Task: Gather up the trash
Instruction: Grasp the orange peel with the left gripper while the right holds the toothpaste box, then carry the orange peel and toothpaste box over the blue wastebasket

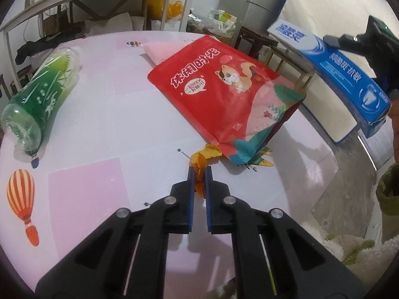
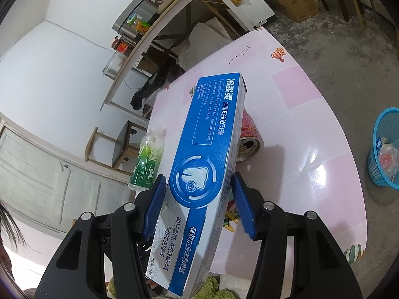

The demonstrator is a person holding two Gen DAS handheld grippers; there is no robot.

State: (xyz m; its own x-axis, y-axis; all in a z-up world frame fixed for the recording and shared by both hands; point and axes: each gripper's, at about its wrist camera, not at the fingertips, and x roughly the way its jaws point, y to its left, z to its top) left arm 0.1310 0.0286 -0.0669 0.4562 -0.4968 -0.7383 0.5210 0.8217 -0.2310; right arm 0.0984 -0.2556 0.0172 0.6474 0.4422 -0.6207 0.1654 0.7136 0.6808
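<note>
Now, from left to right on the pink table (image 1: 104, 124): a green plastic bottle (image 1: 42, 97) lies on its side, then a red snack bag (image 1: 224, 92) lies flat. Just before the bag's near corner, the left gripper (image 1: 200, 174) has its jaws pinched on a piece of orange peel (image 1: 200, 164). Further right, the right gripper (image 2: 198, 189) holds a blue toothpaste box (image 2: 207, 154) between its jaws, above the table. A blue basket (image 2: 384, 149) stands on the floor.

Pretty bright indoor light, glare on the glossy table (image 2: 319, 164) right of the tongs, edges bent and dark from the fisheye.
</note>
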